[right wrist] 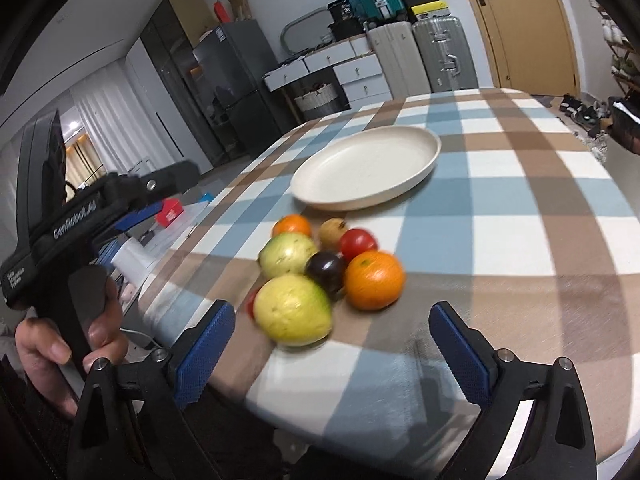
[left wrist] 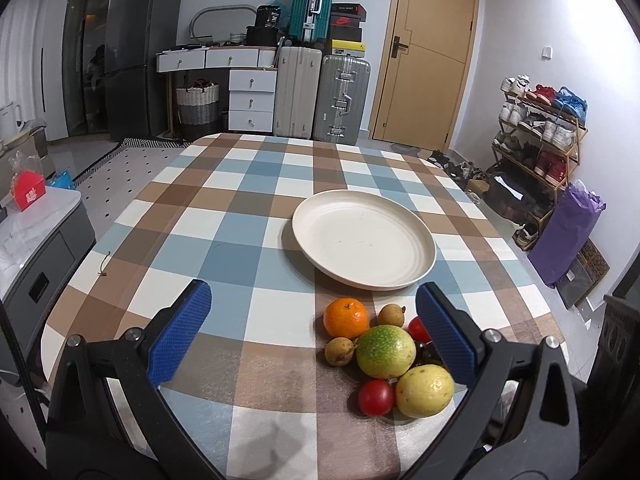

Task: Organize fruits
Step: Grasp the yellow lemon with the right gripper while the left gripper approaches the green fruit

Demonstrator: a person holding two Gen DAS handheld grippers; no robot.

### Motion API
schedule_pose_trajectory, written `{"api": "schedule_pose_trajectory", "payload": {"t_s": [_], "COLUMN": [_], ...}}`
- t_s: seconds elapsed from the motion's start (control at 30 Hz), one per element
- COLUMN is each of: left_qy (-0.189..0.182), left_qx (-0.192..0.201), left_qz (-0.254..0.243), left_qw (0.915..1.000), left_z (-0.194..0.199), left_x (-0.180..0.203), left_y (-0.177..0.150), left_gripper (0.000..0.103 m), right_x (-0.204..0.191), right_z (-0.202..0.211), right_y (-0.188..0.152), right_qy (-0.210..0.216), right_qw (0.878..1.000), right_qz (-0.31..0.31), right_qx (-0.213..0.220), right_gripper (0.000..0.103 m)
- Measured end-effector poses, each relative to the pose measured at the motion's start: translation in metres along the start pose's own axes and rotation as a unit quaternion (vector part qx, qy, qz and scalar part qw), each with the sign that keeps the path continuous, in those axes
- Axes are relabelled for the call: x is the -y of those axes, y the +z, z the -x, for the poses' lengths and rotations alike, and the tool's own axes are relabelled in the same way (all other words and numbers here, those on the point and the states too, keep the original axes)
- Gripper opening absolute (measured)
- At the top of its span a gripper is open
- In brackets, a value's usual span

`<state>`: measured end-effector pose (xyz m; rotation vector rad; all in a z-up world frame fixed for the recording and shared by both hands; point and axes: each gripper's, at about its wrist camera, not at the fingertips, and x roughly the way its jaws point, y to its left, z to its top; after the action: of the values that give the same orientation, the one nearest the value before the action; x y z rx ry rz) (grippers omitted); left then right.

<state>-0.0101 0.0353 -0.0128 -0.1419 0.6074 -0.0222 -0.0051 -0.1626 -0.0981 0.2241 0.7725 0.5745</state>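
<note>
A cluster of fruit lies on the checked tablecloth just short of an empty cream plate [left wrist: 363,240] [right wrist: 366,168]. It holds an orange [left wrist: 346,317] [right wrist: 374,280], a green-yellow round fruit [left wrist: 385,351] [right wrist: 287,254], a yellow one [left wrist: 425,390] [right wrist: 293,309], red tomatoes [left wrist: 376,397] [right wrist: 357,242], small brown fruits [left wrist: 391,314] [right wrist: 332,230] and a dark plum [right wrist: 326,270]. My left gripper [left wrist: 312,334] is open above the table, its right finger beside the fruit. My right gripper [right wrist: 334,354] is open just short of the yellow fruit. Neither holds anything.
A hand [right wrist: 68,344] holds the left gripper's handle at the table's left edge. Beyond the table stand suitcases [left wrist: 322,98], white drawers [left wrist: 252,100], a door [left wrist: 430,52] and a shoe rack [left wrist: 540,128]. A low grey cabinet [left wrist: 36,248] sits left of the table.
</note>
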Motion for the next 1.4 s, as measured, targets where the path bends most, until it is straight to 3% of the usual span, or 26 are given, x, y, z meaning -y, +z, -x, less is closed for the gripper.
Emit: {"api": "schedule_pose_trajectory", "payload": {"t_s": [0.63, 0.8, 0.9, 1.4], "left_qy": [0.001, -0.001, -0.004, -0.017], "left_qx": [-0.018, -0.028, -0.032, -0.067], "left_qz": [0.028, 0.032, 0.034, 0.036], "left_qw": [0.9994, 0.9991, 0.9989, 0.9970], "left_z": [-0.009, -0.016, -0.020, -0.037], "left_x": [-0.029, -0.033, -0.034, -0.037], "left_y": [-0.010, -0.013, -0.014, -0.024], "left_gripper": [0.102, 0.102, 0.102, 0.102], "right_x": [-0.013, -0.014, -0.014, -0.012], "right_z": [-0.037, -0.041, -0.043, -0.035], "right_y": [0.001, 0.001, 0.000, -0.003], "right_qy": [0.024, 0.029, 0.027, 0.048], "right_qw": [0.999, 0.998, 0.998, 0.998], "right_qz": [-0.019, -0.021, -0.020, -0.013], "right_qx": [-0.038, -0.043, -0.045, -0.024], "right_gripper": [0.087, 0.071, 0.053, 0.052]}}
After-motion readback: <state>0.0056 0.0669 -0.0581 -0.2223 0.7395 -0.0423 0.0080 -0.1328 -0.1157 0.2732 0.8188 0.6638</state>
